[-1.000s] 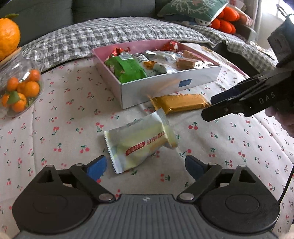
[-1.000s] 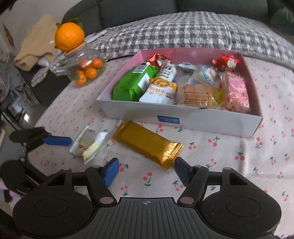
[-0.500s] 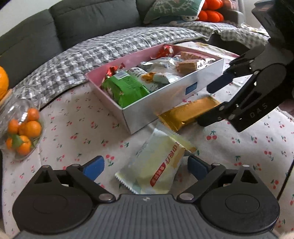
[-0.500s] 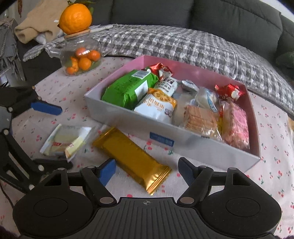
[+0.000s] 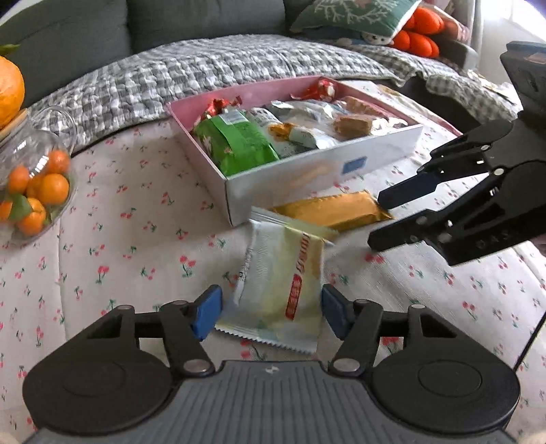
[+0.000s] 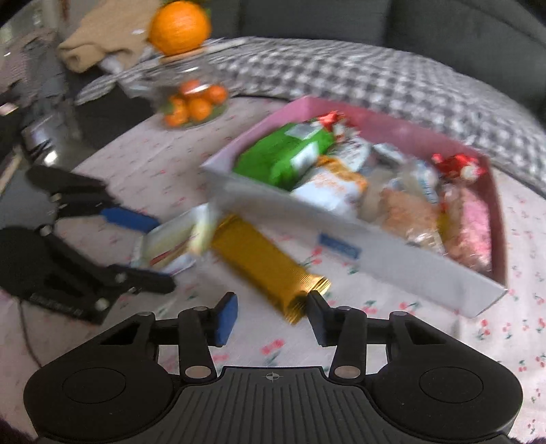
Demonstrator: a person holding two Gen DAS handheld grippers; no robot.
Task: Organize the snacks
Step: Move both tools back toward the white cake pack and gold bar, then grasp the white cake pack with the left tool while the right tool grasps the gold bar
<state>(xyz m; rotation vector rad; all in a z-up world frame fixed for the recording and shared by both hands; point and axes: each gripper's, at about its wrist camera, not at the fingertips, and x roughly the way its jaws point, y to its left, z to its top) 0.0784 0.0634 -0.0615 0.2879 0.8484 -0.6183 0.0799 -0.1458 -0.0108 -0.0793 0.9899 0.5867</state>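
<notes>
Closing on two loose snacks at once, the left gripper (image 5: 271, 309) brackets the pale cake packet (image 5: 283, 283), its long axis running away toward the pink snack box (image 5: 317, 174), pads not yet pressing. The right gripper (image 6: 271, 316) narrows around the near end of the gold bar (image 6: 262, 263), lying diagonally on the cherry-print cloth (image 5: 136, 246) just before the box.

A dark grey sofa (image 5: 204, 17) runs behind, a grey checked blanket (image 5: 211, 71) draped over its seat. A green patterned cushion (image 5: 351, 13) sits at right, where daylight brightens the far corner.
</notes>
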